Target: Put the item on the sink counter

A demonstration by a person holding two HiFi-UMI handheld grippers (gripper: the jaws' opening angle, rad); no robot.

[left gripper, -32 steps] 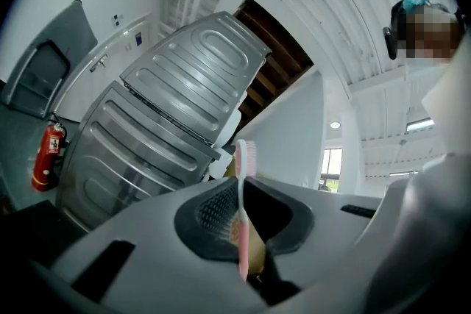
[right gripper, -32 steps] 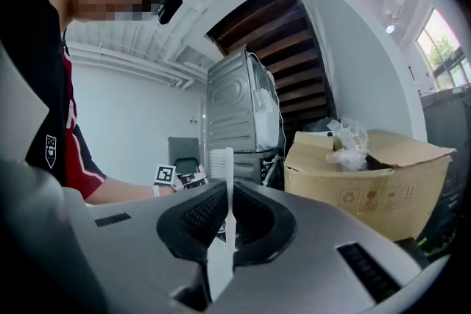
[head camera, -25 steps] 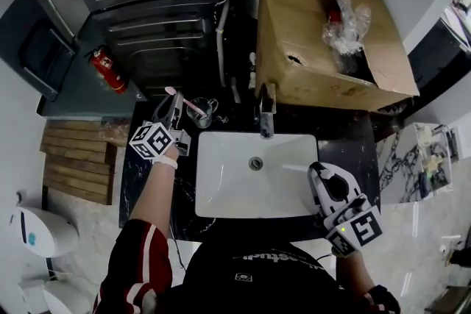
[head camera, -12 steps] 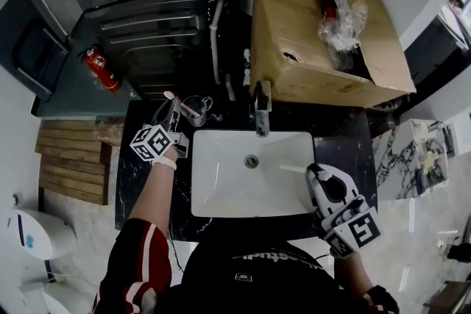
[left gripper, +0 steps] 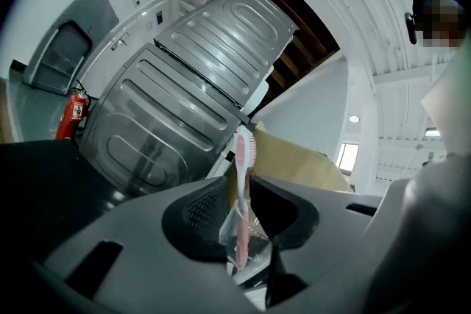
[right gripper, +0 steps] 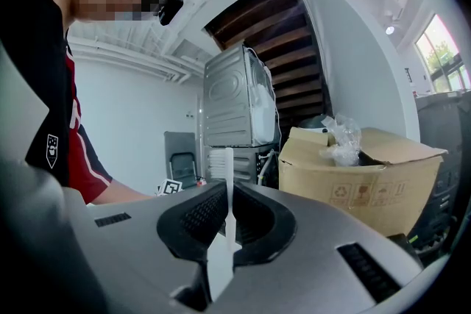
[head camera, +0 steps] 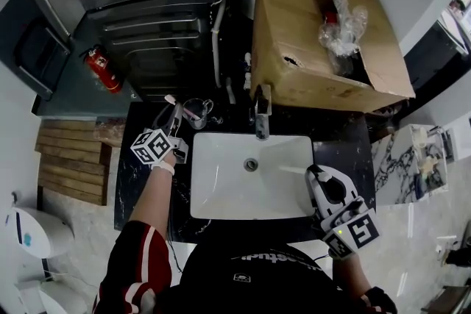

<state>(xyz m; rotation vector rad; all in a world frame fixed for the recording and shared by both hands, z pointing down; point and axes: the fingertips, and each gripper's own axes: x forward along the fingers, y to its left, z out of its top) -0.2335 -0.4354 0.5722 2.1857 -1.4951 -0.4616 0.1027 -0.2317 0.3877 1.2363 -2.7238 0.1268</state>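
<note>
**Pink brush let go at the cup, white brush not yet placed**

The task looked partly done. The left gripper (head camera: 174, 114) sat at the back-left corner of the basin (head camera: 221, 195), over the black counter (head camera: 143, 180). Its jaws had just been opening, and they stood apart. The pink toothbrush (left gripper: 241, 213) stood upright between them. A clear gap showed on the brush's right side, while its left side lay close against the left pad; whether the two touched could not be told. No squeeze held the brush.

Its lower end ran down into the glass cup (head camera: 197, 112), which stood on the counter just behind the basin's back-left corner. The bristled head rose above the jaw tips. Judging from that, this item was already delivered, and all that remained for this hand was to back away without knocking the brush or the cup.

The right gripper (head camera: 316, 173) hung over the basin's front-right edge, clenched on a white toothbrush (right gripper: 227, 180). The handle was pinched upright between the pads and the head stuck out past the tips. That brush had not reached the counter. If it counted as part of the job, placing it was the step left, with bare counter lying just right of the basin.
</note>
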